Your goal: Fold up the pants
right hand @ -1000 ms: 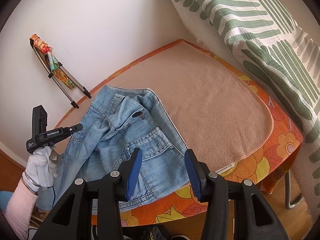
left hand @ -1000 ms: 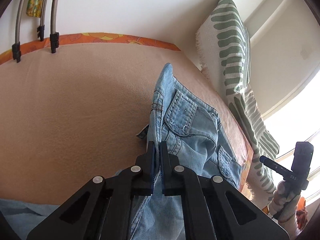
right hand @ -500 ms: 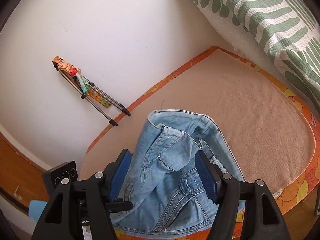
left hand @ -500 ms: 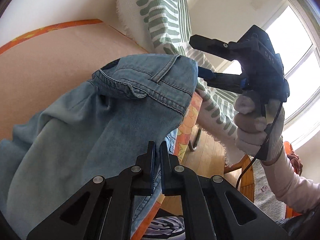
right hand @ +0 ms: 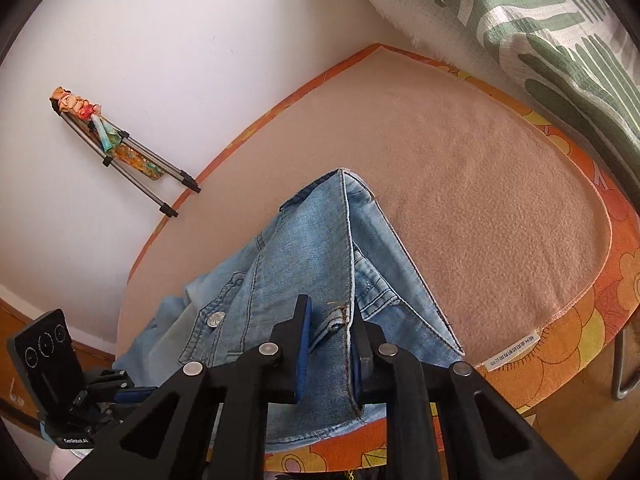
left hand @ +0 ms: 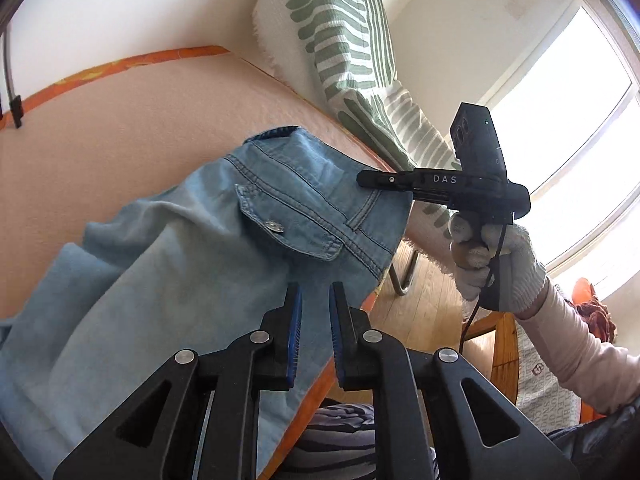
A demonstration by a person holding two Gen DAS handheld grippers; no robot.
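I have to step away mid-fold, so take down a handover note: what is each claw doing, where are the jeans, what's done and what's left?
Left claw: its jaws have just been opening to a narrow gap. There is no cloth between them, and it hovers over the jeans.
Right claw: its jaws have just been closing and are now shut on the jeans' waistband, raising it into a ridge.
Jeans: bunched on the beige mat, at its near edge.
Done: one waistband grip.
Left: probably regrip with the left claw, spread flat, then fold.
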